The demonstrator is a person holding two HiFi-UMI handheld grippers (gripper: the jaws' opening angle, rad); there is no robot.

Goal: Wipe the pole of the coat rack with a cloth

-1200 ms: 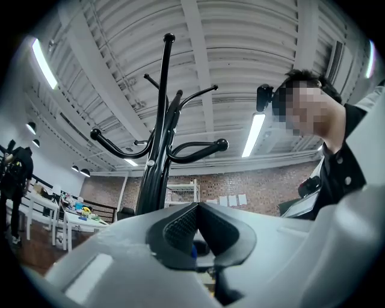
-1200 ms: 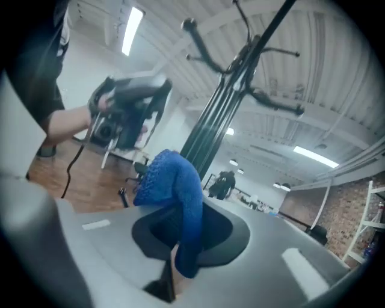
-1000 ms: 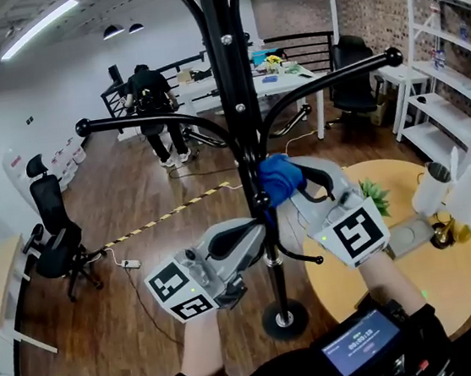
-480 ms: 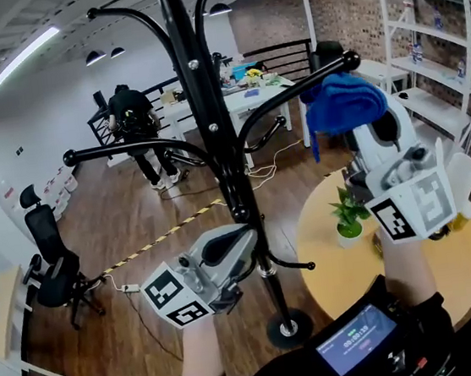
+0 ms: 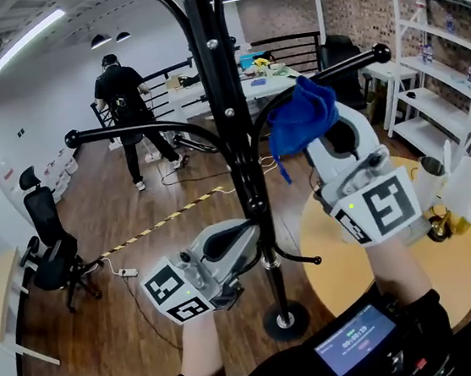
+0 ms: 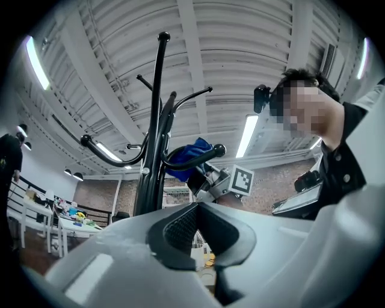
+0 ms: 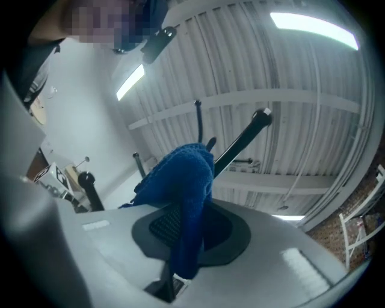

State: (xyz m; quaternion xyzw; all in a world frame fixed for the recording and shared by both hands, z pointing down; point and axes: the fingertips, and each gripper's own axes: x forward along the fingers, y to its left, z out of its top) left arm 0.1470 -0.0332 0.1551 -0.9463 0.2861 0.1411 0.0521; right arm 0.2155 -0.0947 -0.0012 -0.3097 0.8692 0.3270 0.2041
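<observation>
The right gripper [image 5: 318, 134] is clamped on a blue cloth [image 5: 297, 116] that bunches beyond its jaws. The cloth hangs just right of the coat rack pole [image 5: 231, 141], apparently brushing a curved hook arm [image 5: 336, 68]. The left gripper [image 5: 244, 241] is lower, just beside the pole, its jaws drawn together on nothing.

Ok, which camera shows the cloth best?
The right gripper view: the cloth fills the centre, clamped between the jaws. The head view shows it bunched right of the pole; the left gripper view, a small patch behind a hook.
</observation>
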